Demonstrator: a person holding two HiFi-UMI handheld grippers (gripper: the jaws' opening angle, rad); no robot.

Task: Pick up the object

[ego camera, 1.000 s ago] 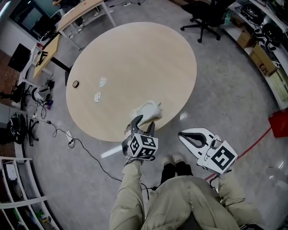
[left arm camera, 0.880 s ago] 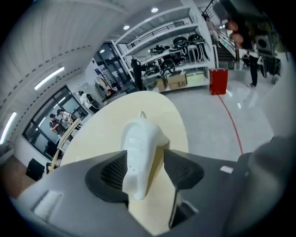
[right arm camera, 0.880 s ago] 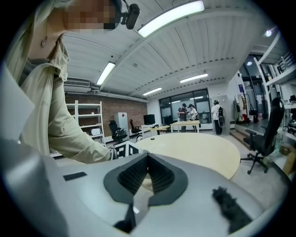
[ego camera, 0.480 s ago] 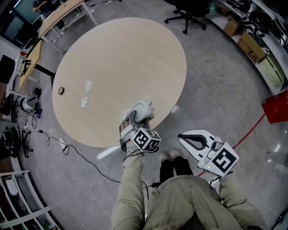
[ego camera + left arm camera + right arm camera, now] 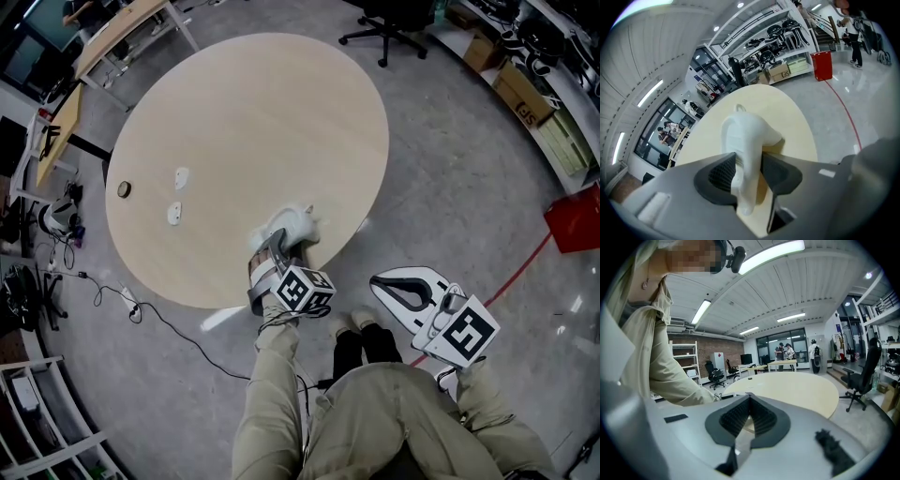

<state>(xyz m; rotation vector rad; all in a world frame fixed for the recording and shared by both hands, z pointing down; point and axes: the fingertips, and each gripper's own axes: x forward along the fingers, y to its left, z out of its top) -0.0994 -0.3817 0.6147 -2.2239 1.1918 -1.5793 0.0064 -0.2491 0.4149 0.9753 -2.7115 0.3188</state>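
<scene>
The object is a white, rounded plastic piece (image 5: 292,223) lying near the front edge of the round beige table (image 5: 244,112). My left gripper (image 5: 281,246) reaches over that edge and its jaws are closing on it. In the left gripper view the white piece (image 5: 747,136) stands between the two dark pads (image 5: 780,171), which touch it on both sides. My right gripper (image 5: 379,279) hangs off the table to the right, above the floor. In the right gripper view its pads (image 5: 761,416) meet with nothing between them.
Two small white items (image 5: 182,176) (image 5: 174,213) and a dark ring (image 5: 124,188) lie at the table's left side. An office chair (image 5: 394,19) stands beyond the table. A red bin (image 5: 574,220) sits at the right, and a cable (image 5: 141,309) runs over the floor at the left.
The left gripper has moved forward over the table edge so that the white piece now sits between its jaws. The right gripper has stayed where it was.
</scene>
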